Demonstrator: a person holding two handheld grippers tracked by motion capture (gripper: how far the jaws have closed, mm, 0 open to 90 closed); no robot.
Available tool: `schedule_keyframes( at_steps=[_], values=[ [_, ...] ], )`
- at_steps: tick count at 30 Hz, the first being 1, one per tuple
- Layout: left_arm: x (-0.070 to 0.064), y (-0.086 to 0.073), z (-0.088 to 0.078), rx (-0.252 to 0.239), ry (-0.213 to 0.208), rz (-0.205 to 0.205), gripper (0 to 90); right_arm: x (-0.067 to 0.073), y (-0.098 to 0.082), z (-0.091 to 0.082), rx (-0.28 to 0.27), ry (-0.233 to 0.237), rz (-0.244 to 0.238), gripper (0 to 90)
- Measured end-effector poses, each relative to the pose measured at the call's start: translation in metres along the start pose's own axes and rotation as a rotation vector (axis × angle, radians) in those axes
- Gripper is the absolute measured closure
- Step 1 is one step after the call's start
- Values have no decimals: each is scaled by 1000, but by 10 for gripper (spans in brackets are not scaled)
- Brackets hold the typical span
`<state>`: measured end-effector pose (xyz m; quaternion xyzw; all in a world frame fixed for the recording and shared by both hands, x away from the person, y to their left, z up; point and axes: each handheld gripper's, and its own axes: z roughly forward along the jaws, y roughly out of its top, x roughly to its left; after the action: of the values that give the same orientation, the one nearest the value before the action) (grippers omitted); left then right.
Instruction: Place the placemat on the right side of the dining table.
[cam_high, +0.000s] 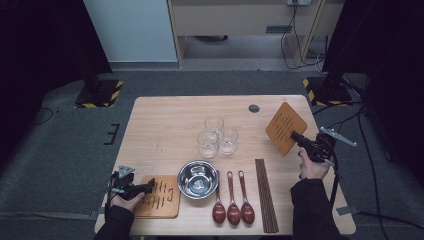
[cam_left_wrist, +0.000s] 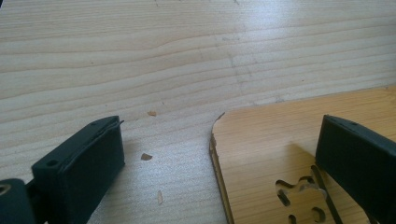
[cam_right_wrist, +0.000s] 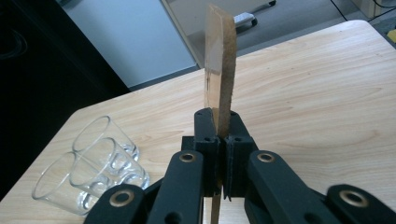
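We see a light wooden table from above, with a person's two forearms coming in from the bottom edge. At the right of the high view, the right gripper has its jaws clenched on the edge of a slotted wooden board, which it holds tilted and lifted off the table in the upper right part of the tabletop. In the right gripper view that same board stands edge-on in the middle of the frame, pinched between the two black jaws, with the three clear glasses grouped at the lower left.

At the lower left of the high view, the left gripper rests over a second slotted board, which lies flat on the table near its front edge. In the left gripper view its jaws stand released and wide apart: one at the lower left over bare wood, the other at the right edge over the board, whose rounded corner sits between them. Whether the right-hand jaw touches the board's surface we cannot quite tell from this angle.

Just right of that flat board in the high view sits a steel bowl. Further right lie three dark red spoons side by side, and then a bundle of dark chopsticks running toward the bottom edge. The glasses cluster near the centre of the table.
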<state>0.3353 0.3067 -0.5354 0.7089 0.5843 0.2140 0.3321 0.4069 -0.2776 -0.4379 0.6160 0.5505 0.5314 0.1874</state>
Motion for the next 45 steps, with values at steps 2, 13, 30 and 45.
schedule_keyframes(
  at_steps=[2,13,30,45],
  values=[
    [0,0,0,0,3,-2,1,-3,-2,0,3,-7,2,871],
    [-1,0,0,1,11,-8,0,-15,-10,0,16,-41,5,871],
    [-1,0,0,-1,10,-10,0,-18,-20,12,51,-90,-50,870],
    [-1,0,0,-1,10,-10,0,-23,-27,10,83,-101,-97,861]
  ],
)
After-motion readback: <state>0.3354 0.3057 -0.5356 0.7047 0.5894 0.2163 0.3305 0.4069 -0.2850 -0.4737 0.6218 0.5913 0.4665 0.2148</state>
